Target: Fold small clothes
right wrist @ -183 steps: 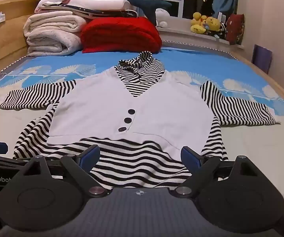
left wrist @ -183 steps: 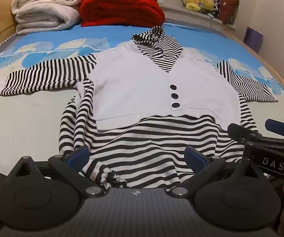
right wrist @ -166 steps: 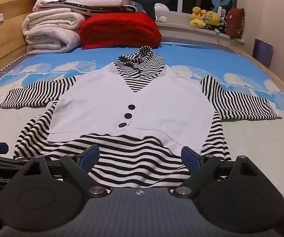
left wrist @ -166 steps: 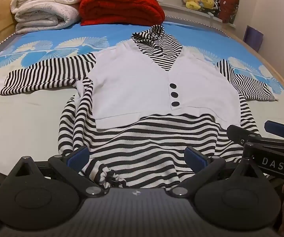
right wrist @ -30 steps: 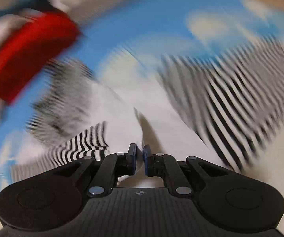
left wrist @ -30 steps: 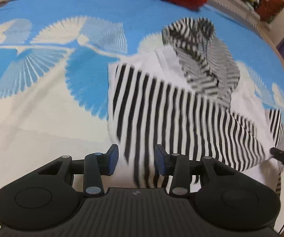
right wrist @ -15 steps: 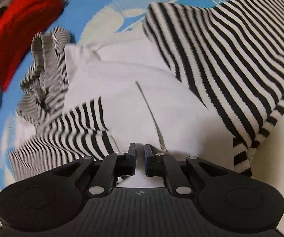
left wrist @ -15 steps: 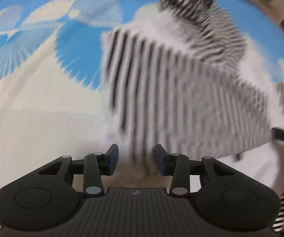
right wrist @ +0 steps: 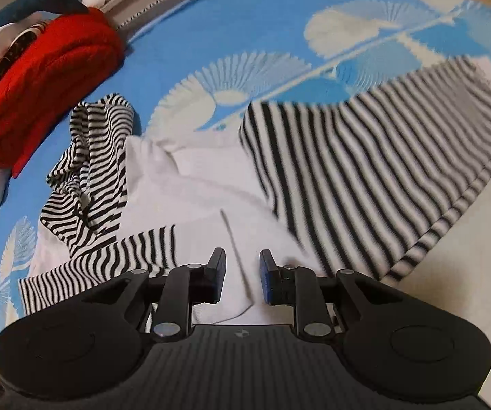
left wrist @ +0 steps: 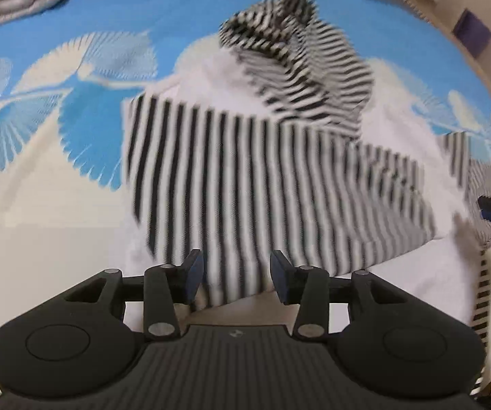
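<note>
As the black-and-white striped knit top [left wrist: 279,184] lies lengthwise ahead, we hold left tongs [left wrist: 235,275] and right tongs [right wrist: 242,280] spread, having just been opening, pinching nothing.

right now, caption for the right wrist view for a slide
Right hand-held gripper, jaws just opening, over the striped garment's white panel on the blue bedspread.

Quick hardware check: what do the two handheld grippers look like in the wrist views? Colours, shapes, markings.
Both match. The left gripper and right gripper have matte black bodies with a ribbed centre plate bearing a small logo, rounded black housings either side with circular recesses, black linkage arms with silver pivot pins, and blue pads on the fingers. No cables or sleeves are visible.
</note>
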`<state>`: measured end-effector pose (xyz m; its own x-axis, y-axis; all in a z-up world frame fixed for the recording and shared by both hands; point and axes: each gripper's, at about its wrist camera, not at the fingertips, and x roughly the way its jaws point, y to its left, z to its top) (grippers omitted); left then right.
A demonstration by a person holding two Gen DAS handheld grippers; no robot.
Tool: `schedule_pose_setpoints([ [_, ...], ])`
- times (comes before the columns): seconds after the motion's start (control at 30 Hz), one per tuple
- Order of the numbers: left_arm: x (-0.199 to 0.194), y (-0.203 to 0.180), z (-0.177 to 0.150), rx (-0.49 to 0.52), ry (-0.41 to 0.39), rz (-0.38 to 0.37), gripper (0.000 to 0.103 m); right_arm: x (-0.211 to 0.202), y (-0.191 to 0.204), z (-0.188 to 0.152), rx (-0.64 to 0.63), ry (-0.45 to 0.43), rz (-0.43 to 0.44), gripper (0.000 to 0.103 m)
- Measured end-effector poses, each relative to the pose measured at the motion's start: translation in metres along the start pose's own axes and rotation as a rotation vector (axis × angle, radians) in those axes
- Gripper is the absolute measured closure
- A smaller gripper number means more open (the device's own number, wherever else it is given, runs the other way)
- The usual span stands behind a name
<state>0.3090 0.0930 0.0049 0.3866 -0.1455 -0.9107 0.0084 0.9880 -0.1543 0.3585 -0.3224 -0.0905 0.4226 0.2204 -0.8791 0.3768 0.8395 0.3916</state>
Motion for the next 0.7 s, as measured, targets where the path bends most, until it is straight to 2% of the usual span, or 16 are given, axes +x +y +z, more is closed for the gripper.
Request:
schedule_pose_setpoints([
  [0.1,-0.009,-0.015,0.0,0.016,-0.016,-0.023,0.053,-0.008,-0.002,-0.001,-0.025,-0.013,-0.018,0.08],
  [0.37,-0.012,-0.027,-0.006,0.06,-0.038,0.004,0.053,-0.029,-0.027,0.007,-0.013,-0.066,-0.045,0.076],
  [0.5,-0.014,-0.024,-0.005,0.054,-0.044,0.006,0.053,-0.041,-0.062,0.026,0.044,-0.11,-0.077,0.075],
  [0.7,-0.016,-0.021,-0.003,0.051,-0.045,0.005,0.053,-0.05,-0.136,0.052,0.185,-0.175,-0.185,0.075],
])
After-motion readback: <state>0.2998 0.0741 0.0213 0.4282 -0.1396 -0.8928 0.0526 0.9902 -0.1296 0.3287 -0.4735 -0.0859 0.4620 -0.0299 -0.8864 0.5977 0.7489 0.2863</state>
